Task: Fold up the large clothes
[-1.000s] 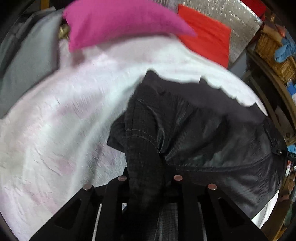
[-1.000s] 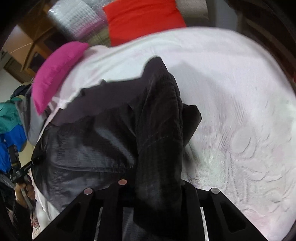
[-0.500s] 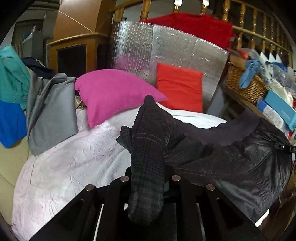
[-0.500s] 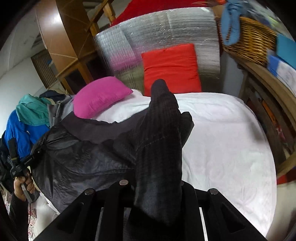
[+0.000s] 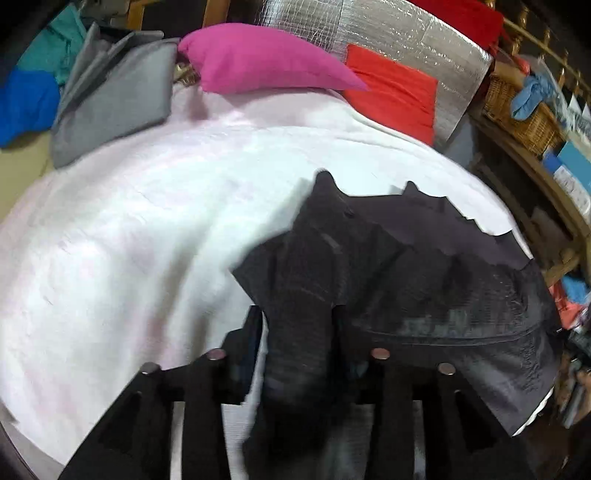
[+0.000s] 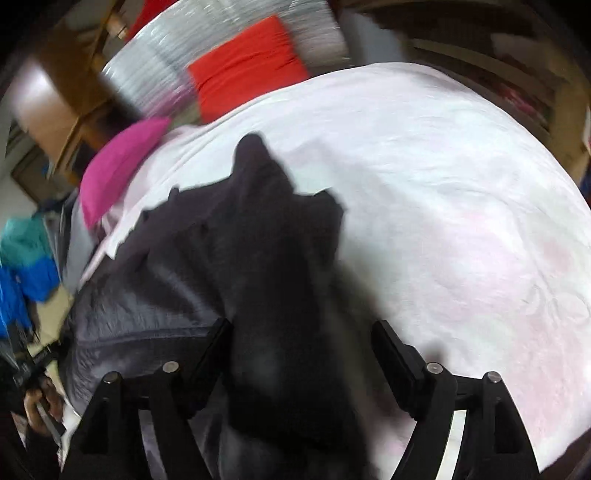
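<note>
A large black jacket (image 5: 424, 280) with a checked cuff hangs between my two grippers over the white bedspread (image 5: 129, 240). My left gripper (image 5: 297, 328) is shut on the jacket's checked cuff, which runs up between its jaws. In the right wrist view the jacket (image 6: 207, 258) drapes down to the left. My right gripper (image 6: 301, 347) stands open, jaws wide apart, with the other dark cuff lying loose between them against the left finger (image 6: 210, 350). The bedspread (image 6: 461, 206) lies close below.
A magenta pillow (image 5: 266, 59) and a red cushion (image 5: 395, 92) lie at the head of the bed against a silver foil panel (image 5: 406, 33). Grey clothing (image 5: 110, 96) and blue-green garments (image 5: 29, 88) are piled left. Wicker basket (image 5: 524, 110) and shelves stand right.
Both grippers have tipped down from facing the room toward the bed, lowering the jacket. The right gripper's jaws have opened and released their cuff; the left stays clamped.
</note>
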`<state>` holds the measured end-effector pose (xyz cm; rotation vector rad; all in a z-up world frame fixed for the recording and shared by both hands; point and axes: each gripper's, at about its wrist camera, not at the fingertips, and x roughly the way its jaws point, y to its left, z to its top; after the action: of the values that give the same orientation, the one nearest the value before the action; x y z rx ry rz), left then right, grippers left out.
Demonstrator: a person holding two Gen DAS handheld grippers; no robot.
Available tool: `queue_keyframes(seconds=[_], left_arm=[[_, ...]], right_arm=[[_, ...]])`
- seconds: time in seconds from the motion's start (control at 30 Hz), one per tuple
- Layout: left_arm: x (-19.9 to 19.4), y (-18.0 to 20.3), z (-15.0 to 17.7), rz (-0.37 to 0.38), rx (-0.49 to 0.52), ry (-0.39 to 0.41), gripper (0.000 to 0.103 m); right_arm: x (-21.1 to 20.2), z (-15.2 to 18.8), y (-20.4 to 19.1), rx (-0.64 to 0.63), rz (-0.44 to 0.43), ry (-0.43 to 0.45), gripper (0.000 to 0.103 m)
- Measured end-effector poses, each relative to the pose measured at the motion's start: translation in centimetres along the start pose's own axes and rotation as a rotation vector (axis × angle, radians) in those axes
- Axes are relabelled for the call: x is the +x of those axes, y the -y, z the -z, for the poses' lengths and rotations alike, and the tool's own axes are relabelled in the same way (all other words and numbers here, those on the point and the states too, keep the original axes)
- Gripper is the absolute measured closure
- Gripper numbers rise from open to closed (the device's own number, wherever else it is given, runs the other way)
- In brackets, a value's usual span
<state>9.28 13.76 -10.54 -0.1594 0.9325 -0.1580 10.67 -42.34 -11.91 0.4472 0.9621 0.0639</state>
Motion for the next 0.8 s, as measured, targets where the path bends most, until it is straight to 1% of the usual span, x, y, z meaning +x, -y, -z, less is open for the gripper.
queue_keyframes(seconds=[0.07,0.1,0.13,0.2,0.23,0.27,0.3,0.33,0.37,0.4,0.43,0.5,0.53,0.6,0.67,0.73,0.77,0.8], left_arm=[[-1.0,-0.4,-0.7,-0.003,0.013,0.003,0.058],[-1.3,-0.6,-1.2,-0.01,0.013,0.006,0.055],[-1.9,-0.6,-1.8,-0.037,0.011,0.023,0.054],[-2.7,0.0,-2.7,-0.094,0.017,0.075,0.052],[-2.9,0.6,-3.3,-0.111,0.025,0.091,0.048],[-3.2,1.2,-3.5,-0.108,0.032,0.1,0.045],[-3.2,1.8,-4.0,-0.094,0.044,0.109,0.037],[-3.0,2.7,-4.3,-0.084,0.064,0.112,0.033],[-2.4,3.5,-4.8,-0.08,0.094,0.11,0.033],[-1.7,4.3,-5.1,-0.072,0.12,0.099,0.033],[-0.1,4.8,-5.9,-0.044,0.138,0.057,0.033],[2.1,4.7,-6.9,-0.01,0.122,-0.017,0.033],[3.5,4.5,-7.5,-0.006,0.115,-0.047,0.033],[5.9,4.1,-8.6,-0.019,0.116,-0.078,0.033],[7.8,3.9,-9.5,-0.02,0.135,-0.128,0.033],[9.1,3.9,-10.1,-0.015,0.142,-0.147,0.033],[9.7,3.8,-10.4,-0.006,0.142,-0.158,0.033],[10.3,3.8,-10.7,-0.009,0.144,-0.166,0.042]], right_arm=[[-1.5,-0.7,1.1,0.046,0.018,0.009,0.022],[-2.4,-1.2,1.9,0.061,0.022,0.015,0.022],[-3.2,-1.8,1.7,0.062,0.032,0.029,0.022],[-5.2,-2.9,0.1,0.016,0.076,0.091,0.022],[-6.0,-3.5,-1.0,-0.012,0.083,0.117,0.022],[-6.5,-4.4,-2.6,-0.048,0.067,0.144,0.022],[-6.9,-4.7,-3.1,-0.071,0.059,0.159,0.02],[-6.5,-5.3,-4.2,-0.103,0.064,0.164,0.018],[-5.4,-6.3,-5.7,-0.155,0.083,0.143,0.018],[-4.2,-7.0,-6.4,-0.178,0.091,0.117,0.018],[-3.3,-7.6,-6.5,-0.193,0.096,0.085,0.018],[-0.1,-9.6,-6.6,-0.212,0.121,0.013,0.018],[0.7,-10.1,-6.3,-0.213,0.127,-0.008,0.019],[2.8,-11.5,-6.1,-0.218,0.137,-0.039,0.023],[4.4,-12.4,-5.9,-0.229,0.121,-0.079,0.027],[5.8,-12.4,-6.3,-0.248,0.128,-0.117,0.03],[6.8,-12.7,-6.2,-0.253,0.123,-0.149,0.035],[7.8,-12.9,-6.4,-0.249,0.122,-0.161,0.056]])
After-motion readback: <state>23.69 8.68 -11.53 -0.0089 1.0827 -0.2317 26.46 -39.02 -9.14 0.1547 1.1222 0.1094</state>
